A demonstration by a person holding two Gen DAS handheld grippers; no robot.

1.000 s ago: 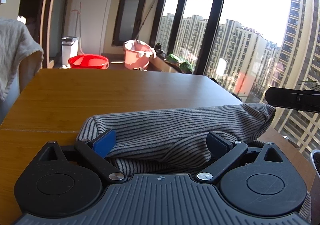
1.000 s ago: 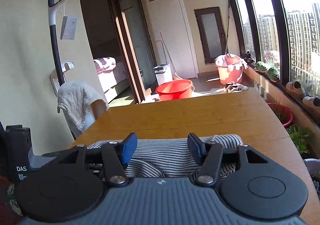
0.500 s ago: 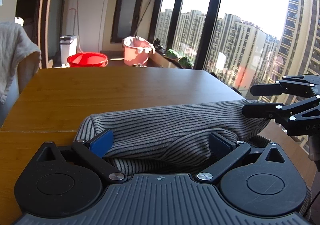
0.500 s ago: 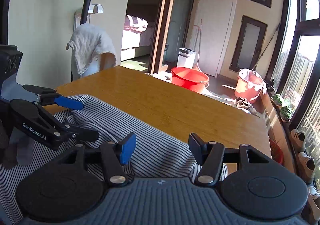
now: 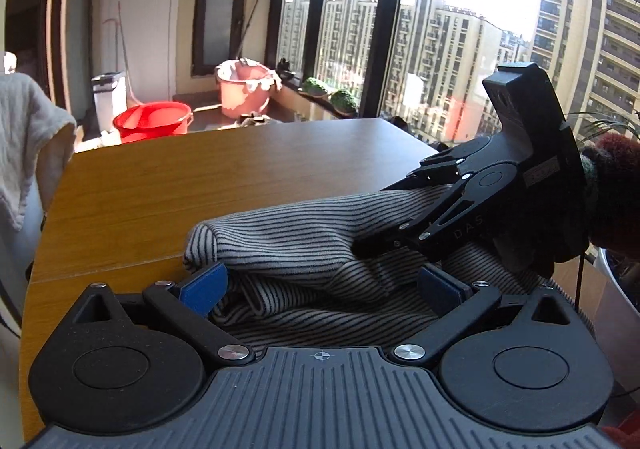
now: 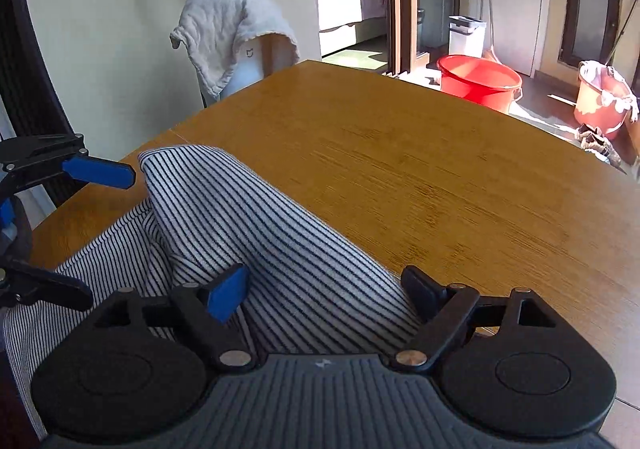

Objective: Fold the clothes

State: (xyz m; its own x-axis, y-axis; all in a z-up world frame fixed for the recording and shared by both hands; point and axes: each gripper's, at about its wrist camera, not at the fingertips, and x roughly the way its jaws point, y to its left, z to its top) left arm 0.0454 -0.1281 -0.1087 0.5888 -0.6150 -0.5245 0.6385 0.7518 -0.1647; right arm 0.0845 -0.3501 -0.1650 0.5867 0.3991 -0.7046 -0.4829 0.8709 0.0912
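Observation:
A grey and white striped garment [image 5: 304, 233] lies folded in a thick bundle on the wooden table [image 5: 224, 169]. My left gripper [image 5: 320, 285] is open, its jaws spread wide around the near edge of the bundle. My right gripper [image 6: 324, 289] is open too, its fingers straddling the striped garment [image 6: 248, 225] at its right end. In the left wrist view the right gripper [image 5: 384, 217] reaches in from the right, one finger above and one finger on the cloth. In the right wrist view the left gripper [image 6: 68, 229] shows open at the far left.
A white towel [image 6: 228, 29] hangs over a chair beside the table's left side. A red basin [image 6: 480, 81] and a pink bucket [image 6: 604, 101] stand on the floor beyond the table. Windows and plants run along the right side.
My right gripper has swung round to the left and tilted down over the right end of the bundle. The left gripper has stayed open around the near edge.

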